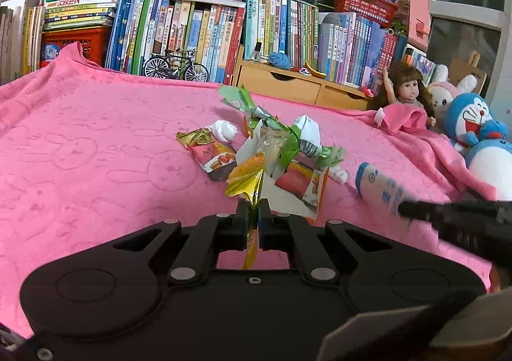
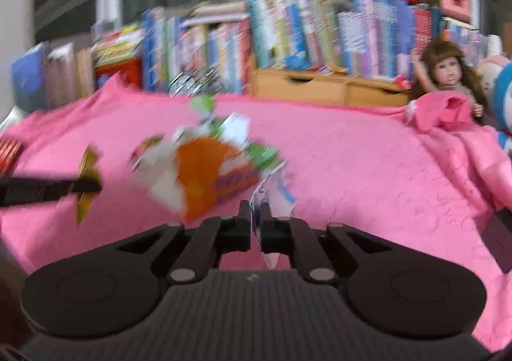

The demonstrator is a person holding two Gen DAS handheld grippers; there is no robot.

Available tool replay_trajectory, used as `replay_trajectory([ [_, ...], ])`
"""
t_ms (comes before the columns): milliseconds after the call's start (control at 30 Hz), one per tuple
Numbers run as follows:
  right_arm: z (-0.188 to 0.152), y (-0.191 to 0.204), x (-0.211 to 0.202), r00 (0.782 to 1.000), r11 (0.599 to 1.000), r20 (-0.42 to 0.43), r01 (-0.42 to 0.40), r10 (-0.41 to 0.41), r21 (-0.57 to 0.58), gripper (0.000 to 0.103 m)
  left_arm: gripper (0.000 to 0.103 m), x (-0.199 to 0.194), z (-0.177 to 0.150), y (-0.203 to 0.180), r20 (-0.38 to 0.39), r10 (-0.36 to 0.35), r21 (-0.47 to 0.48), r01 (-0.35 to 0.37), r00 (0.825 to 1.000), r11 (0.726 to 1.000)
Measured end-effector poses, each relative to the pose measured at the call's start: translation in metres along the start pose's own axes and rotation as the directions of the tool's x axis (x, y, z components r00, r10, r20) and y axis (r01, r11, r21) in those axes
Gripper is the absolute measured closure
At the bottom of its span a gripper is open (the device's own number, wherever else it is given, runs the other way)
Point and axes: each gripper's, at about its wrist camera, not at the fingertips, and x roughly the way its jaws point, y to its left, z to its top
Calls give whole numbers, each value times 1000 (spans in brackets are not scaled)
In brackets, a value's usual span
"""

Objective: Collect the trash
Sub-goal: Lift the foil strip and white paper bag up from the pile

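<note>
Pink cloth [image 1: 96,143] covers the whole surface in front of you, stamped with faint rabbit outlines. Your left gripper [image 1: 255,210] has its jaws pinched tight on a gold wrapper [image 1: 246,180], which stands up from between the tips and also trails down behind them. Just past it lies the trash pile [image 1: 275,143]: green and silver wrappers, an orange-and-white packet [image 1: 300,186], a red-and-gold packet [image 1: 208,149] off to the left, and a white tissue wad [image 1: 225,131] touching that packet's far end.

Your right gripper [image 2: 255,212] has its jaws nearly together on a white-and-blue wrapper [image 2: 275,194], thin enough that the tips stay close; its lower end hangs out behind them. The right view is blurred, so you cannot read the print. In the left view that same wrapper [image 1: 379,185] shows at the tip of the right gripper [image 1: 403,210], to the right of the pile.

Along the far edge stand books [image 1: 198,28], a model bicycle [image 1: 176,66], a wooden drawer unit [image 1: 288,82], a doll [image 1: 406,92] and plush toys [image 1: 473,117].
</note>
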Motion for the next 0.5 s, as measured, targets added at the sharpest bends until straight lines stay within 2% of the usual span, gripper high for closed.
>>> replay_trajectory([
  [33,-4,1,-2,1000,1000,-11,-22,22,7,53,97,-3,-2,0,-2,2,4,-2,1000,1000],
  [67,-7,2,-3,999,999,-19,-38,38,15,38,97,-5,-4,1,-2,4,4,-4,1000,1000],
  [200,-14,2,-3,998,995,-24,-50,52,85,22,97,-11,-9,4,-14,15,0,-15,1000,1000],
  [367,-12,3,20,1000,983,-22,23,-19,184,15,96,-12,-14,8,-26,29,-10,-29,999,1000],
  [500,-13,14,47,995,985,-58,88,-80,149,11,96,-13,-18,9,-34,42,-5,-42,999,999],
])
